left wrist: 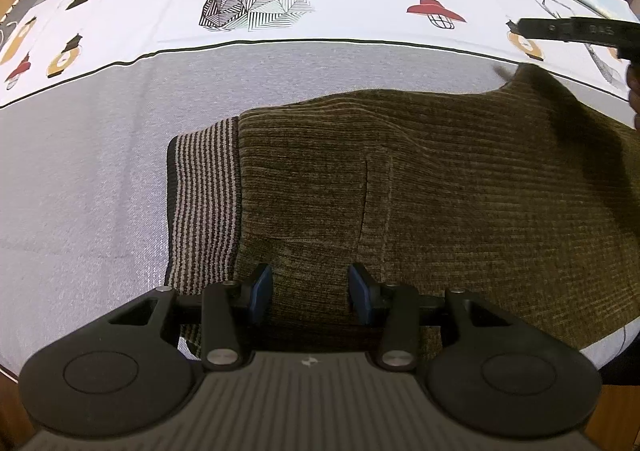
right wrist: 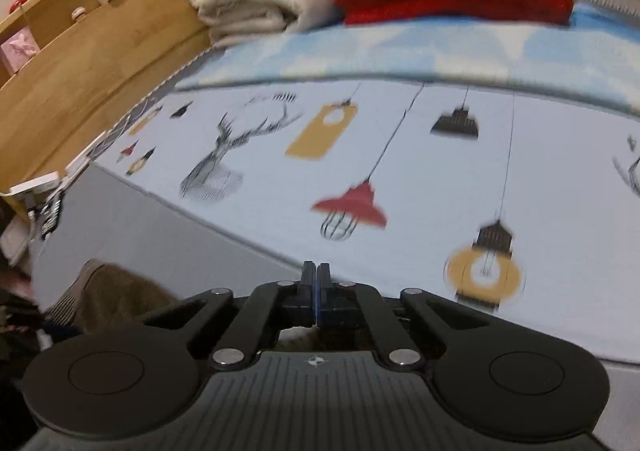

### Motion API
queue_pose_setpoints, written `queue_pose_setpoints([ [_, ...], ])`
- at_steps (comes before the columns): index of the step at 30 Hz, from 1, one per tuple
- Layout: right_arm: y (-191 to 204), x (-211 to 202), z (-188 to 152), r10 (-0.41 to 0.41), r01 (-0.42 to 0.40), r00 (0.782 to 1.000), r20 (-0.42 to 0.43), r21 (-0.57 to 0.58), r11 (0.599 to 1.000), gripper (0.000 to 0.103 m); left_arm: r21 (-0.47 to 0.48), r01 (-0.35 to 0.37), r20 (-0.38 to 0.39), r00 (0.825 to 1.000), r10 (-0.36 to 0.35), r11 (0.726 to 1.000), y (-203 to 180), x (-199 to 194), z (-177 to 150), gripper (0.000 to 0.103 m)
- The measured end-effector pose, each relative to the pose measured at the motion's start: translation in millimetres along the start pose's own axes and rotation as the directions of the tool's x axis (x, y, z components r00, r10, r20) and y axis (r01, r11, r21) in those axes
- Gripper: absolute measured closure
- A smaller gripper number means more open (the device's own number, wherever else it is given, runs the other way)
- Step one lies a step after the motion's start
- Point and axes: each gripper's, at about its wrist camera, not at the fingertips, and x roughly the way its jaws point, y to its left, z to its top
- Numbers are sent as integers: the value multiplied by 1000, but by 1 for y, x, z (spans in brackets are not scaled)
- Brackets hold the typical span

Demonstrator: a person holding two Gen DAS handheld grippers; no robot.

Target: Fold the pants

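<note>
My left gripper [left wrist: 310, 293] hangs released over the pants [left wrist: 400, 191]; my right gripper [right wrist: 316, 291] is clenched, its grasp hidden.

Bedsheet [left wrist: 360, 27] — "HOME" printed above deer.

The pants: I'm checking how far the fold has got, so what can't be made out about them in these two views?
- Left wrist view: the pants run off the right edge; legs unseen.
- Left wrist view: the left gripper covers the near hem.
- Right wrist view: the shut right gripper hides any cloth between its fingers.
- Right wrist view: motion blur smears the bedsheet.
</note>
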Motion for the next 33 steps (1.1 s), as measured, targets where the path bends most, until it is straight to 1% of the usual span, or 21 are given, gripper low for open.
queue_pose_setpoints([
  [2,2,6,-4,-84,84,996,-11,-26,996,103,-1,4,2,1000,-4,1000,1,-1,0,55],
  [3,1,7,-5,-110,109,994,-18,-25,994,103,-4,7,3,1000,-7,1000,1,-1,-1,55],
  [6,-5,-7,-2,-113,113,994,-1,8,994,99,-10,16,8,1000,-15,1000,3,-3,-1,55],
  [8,-7,-20,3,-82,82,997,3,11,997,88,-21,25,12,1000,-24,999,5,-5,0,53],
  [9,-7,-24,4,-61,61,998,3,11,998,72,-29,29,17,999,-28,999,6,-6,1,53],
  [10,-7,-31,4,-42,42,999,5,4,999,61,-35,31,24,999,-30,999,6,-8,2,53],
  [12,-4,-37,6,-34,34,999,-2,-30,999,60,-43,32,42,999,-30,999,6,-11,3,52],
  [14,-3,-43,4,-65,65,998,4,-60,996,60,-48,31,63,998,-28,998,5,-15,5,52],
  [16,-9,-50,3,-92,93,996,7,-49,994,60,-58,31,81,996,-26,998,5,-18,8,52],
  [19,-21,-73,3,-149,150,988,52,-25,988,60,-74,30,107,994,-22,997,2,-22,13,52],
  [21,-31,-100,6,-192,191,975,109,18,981,60,-77,32,134,991,-22,997,-2,-26,17,52],
  [23,-45,-134,7,-239,227,956,170,87,970,60,-85,39,160,987,-26,996,-7,-31,21,52],
  [24,-53,-152,5,-270,248,942,200,127,960,60,-89,47,173,985,-31,995,-9,-33,23,52],
  [25,-62,-171,4,-305,272,925,226,168,948,63,-92,56,188,981,-38,994,-13,-36,25,52],
  [26,-71,-193,2,-348,300,904,250,211,930,65,-90,66,203,978,-46,994,-17,-38,26,53],
  [27,-80,-212,-1,-386,324,882,269,248,913,71,-86,75,216,975,-55,993,-21,-40,27,54],
  [28,-89,-235,-6,-429,347,855,290,294,891,76,-81,85,227,972,-64,993,-26,-43,28,59],
  [29,-99,-254,-12,-462,362,833,305,331,871,78,-74,96,238,968,-76,993,-32,-45,30,63],
  [30,-107,-273,-20,-494,376,810,316,368,851,83,-66,106,245,966,-87,992,-39,-46,31,76],
  [31,-117,-293,-31,-530,393,786,317,406,825,85,-55,113,250,963,-96,992,-46,-47,32,84],
  [33,-135,-324,-53,-591,419,748,302,475,774,85,-25,125,264,958,-114,992,-64,-49,35,84],
])
